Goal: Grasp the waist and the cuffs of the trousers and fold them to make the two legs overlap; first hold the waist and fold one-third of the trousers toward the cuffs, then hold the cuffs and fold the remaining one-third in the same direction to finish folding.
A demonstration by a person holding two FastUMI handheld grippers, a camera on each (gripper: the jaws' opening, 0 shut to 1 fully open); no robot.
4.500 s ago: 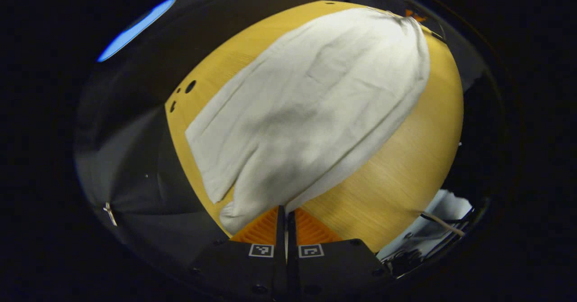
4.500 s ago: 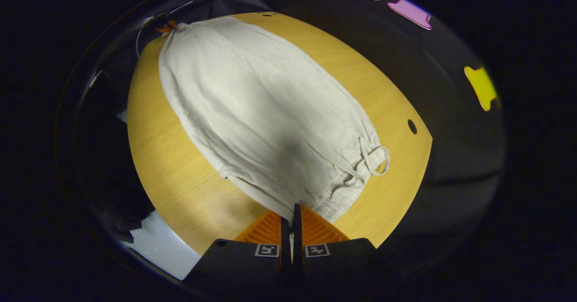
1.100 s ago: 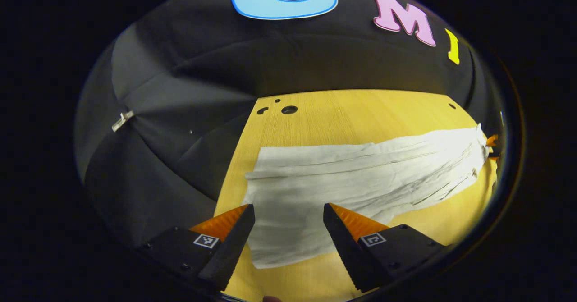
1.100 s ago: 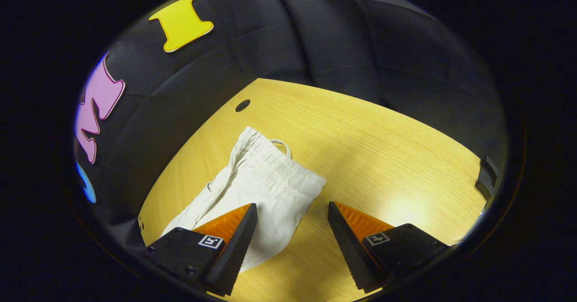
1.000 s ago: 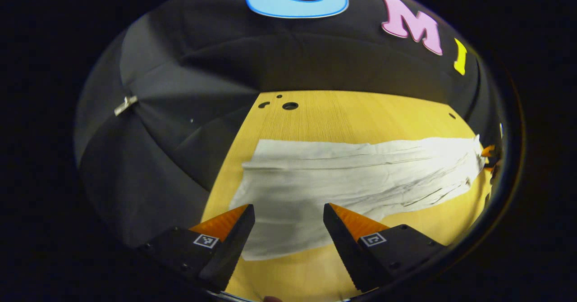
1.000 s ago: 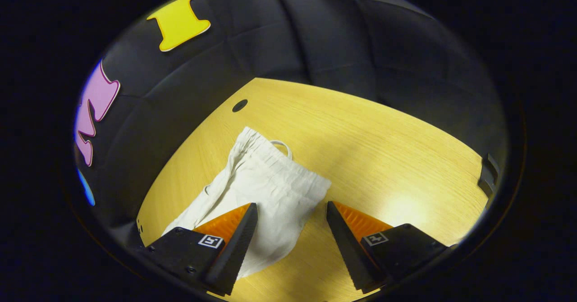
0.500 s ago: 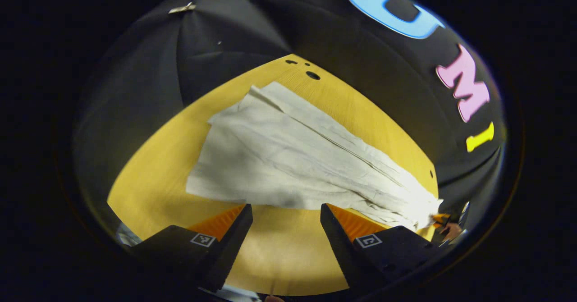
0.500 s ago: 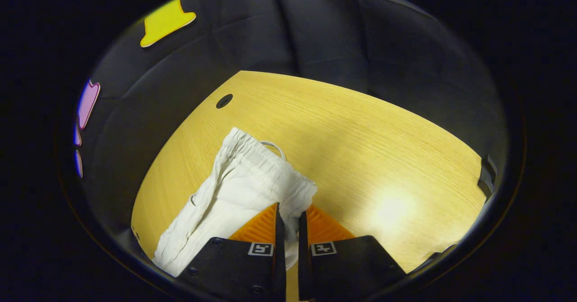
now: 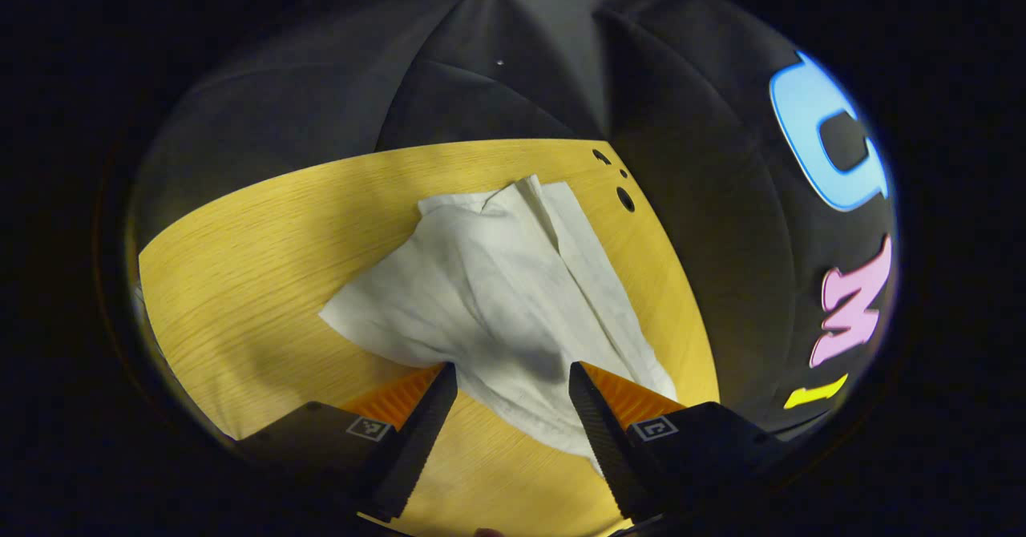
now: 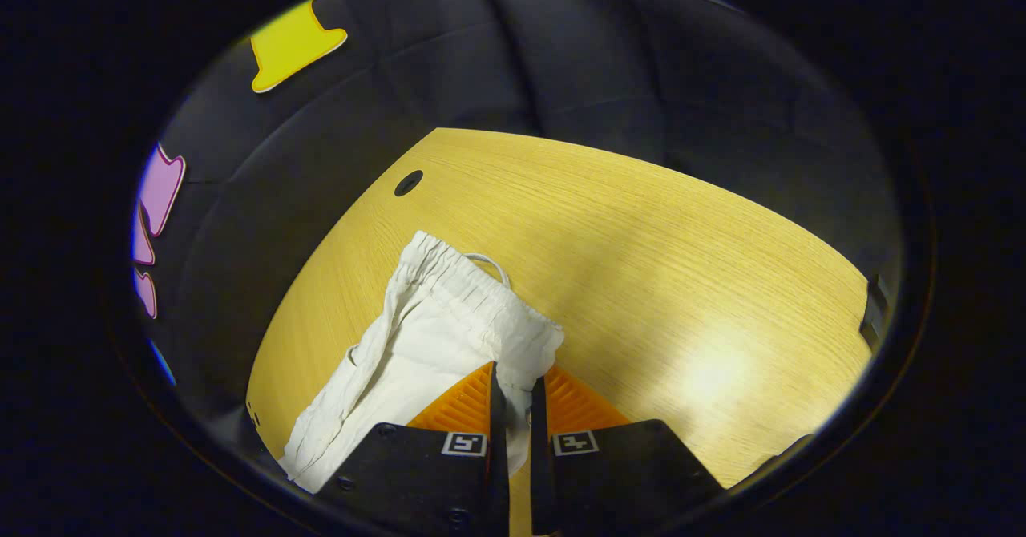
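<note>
White trousers (image 9: 497, 288) lie folded lengthwise on a yellow wooden table (image 9: 264, 248), their legs running away toward the far edge. In the left gripper view, my left gripper (image 9: 510, 373) stands open, one finger on each side of the cloth's near part. In the right gripper view, the gathered waistband (image 10: 473, 300) with its drawstring loop (image 10: 490, 261) lies flat, and my right gripper (image 10: 513, 381) is shut on the near corner of the waist, cloth pinched between both fingers.
Small round holes (image 9: 625, 198) pierce the table near its far corner, and another hole (image 10: 408, 183) lies beyond the waistband. Black cloth walls close in behind the table. Bare wood (image 10: 681, 280) spreads to the right of the waist.
The right gripper shut on the waist corner and has since stayed put. The left gripper swung round the trousers; the cloth now lies between its open fingers.
</note>
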